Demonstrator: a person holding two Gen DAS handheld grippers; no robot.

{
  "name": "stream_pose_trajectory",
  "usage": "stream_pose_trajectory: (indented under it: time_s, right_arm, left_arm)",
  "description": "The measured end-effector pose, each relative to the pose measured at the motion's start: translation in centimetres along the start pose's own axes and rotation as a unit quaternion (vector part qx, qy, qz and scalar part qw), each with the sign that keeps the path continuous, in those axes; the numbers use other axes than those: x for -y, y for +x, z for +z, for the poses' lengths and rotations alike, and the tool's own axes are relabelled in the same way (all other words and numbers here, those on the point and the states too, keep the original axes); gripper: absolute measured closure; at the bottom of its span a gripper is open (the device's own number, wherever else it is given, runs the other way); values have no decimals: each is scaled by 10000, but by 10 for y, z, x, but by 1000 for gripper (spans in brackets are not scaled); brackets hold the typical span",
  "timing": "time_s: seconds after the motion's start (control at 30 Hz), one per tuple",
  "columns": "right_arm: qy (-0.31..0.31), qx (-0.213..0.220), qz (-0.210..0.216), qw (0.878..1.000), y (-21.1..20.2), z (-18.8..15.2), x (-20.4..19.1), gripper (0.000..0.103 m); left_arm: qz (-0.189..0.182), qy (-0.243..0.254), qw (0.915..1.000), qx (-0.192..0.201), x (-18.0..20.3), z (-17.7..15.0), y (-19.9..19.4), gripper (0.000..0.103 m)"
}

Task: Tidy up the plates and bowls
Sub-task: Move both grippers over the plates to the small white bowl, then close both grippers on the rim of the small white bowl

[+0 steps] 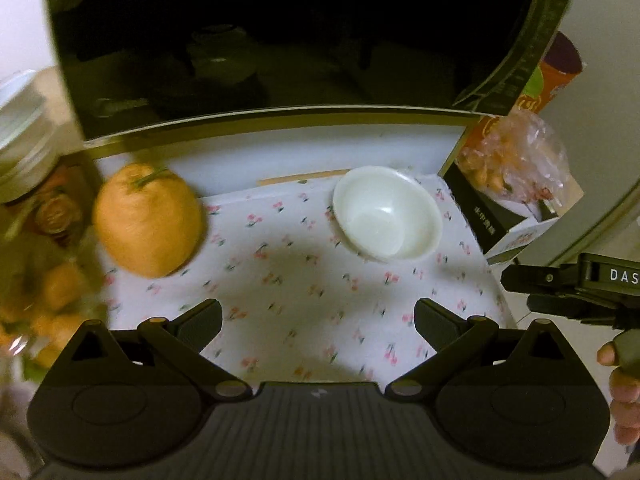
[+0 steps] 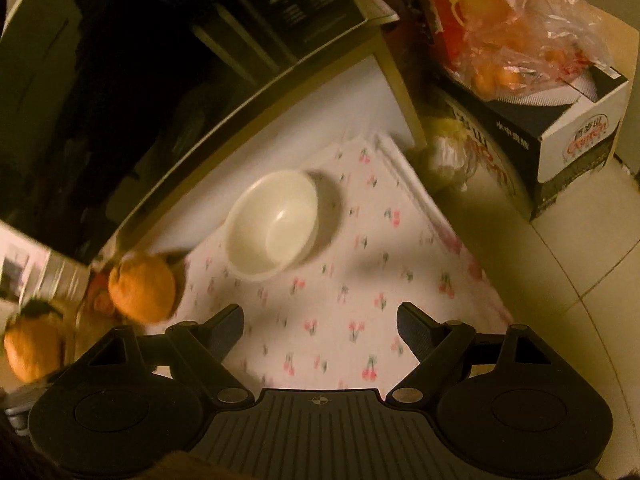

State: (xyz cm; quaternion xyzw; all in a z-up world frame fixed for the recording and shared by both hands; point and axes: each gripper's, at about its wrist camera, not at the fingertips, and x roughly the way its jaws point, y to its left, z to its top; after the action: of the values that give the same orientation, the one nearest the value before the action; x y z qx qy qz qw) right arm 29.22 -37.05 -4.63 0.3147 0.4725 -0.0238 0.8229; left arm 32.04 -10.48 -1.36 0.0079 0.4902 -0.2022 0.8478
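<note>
My left gripper (image 1: 318, 320) and right gripper (image 2: 320, 326) both hang wide open and empty above a white cherry-print cloth (image 1: 304, 280). A round white plastic bowl (image 1: 387, 213) sits upright, mouth up, with no long axis, at one o'clock from my left jaws and eleven o'clock from my right. A bumpy orange citrus fruit (image 1: 148, 220) lies at ten o'clock.
</note>
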Motion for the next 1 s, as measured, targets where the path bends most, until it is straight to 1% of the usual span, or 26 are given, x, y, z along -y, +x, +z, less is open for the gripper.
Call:
stream_pose_trajectory:
  time_s: [0.07,0.17,0.27,0.47,0.53,0.57,0.63,0.7,0.73,0.77,0.9,0.93,1.0]
  right_arm:
    - [98,44,119,9999,9,8,3,17]
    - [190,63,273,9994,23,17,5,17]
    - [195,72,392,9990,37,21,3,18]
    - [124,121,461,9988,61,27,-2,18]
    - [150,179,438,9988,66,29,-2,18]
    - [194,214,433,9986,68,30,-1,18]
    - [253,262,420,9985,73,31,1,25]
    - [280,265,380,9985,76,33,2,40]
    - [287,274,351,9986,78,33,3,44]
    - [292,289,316,9987,79,33,3,51]
    - [342,357,234,9985,85,33,6,67]
    - [348,353,217,9985,87,33,7,69]
    - [332,340,187,9987,90,33,8,74]
  left_arm:
    - [-46,-24,10000,-5,1,8,12,1]
    - [-29,-53,9999,94,1,18,27,3]
    - [-103,-109,9997,191,1,23,39,6]
    - [-367,-269,9987,228,0,26,59,19]
    - [-399,-265,9985,256,0,28,64,28]
    - [-422,-262,9984,272,0,29,65,30]
    - [-488,-287,9981,248,-2,33,68,44]
    - [-523,-356,9977,247,-2,35,72,53]
    - [-543,-387,9974,265,-2,36,73,57]
    - [-550,-403,9973,278,-2,37,74,59]
    - [-504,-364,9977,284,1,39,81,68]
    - [-481,-334,9979,281,3,40,82,71]
    - [-438,-267,9982,296,5,39,83,72]
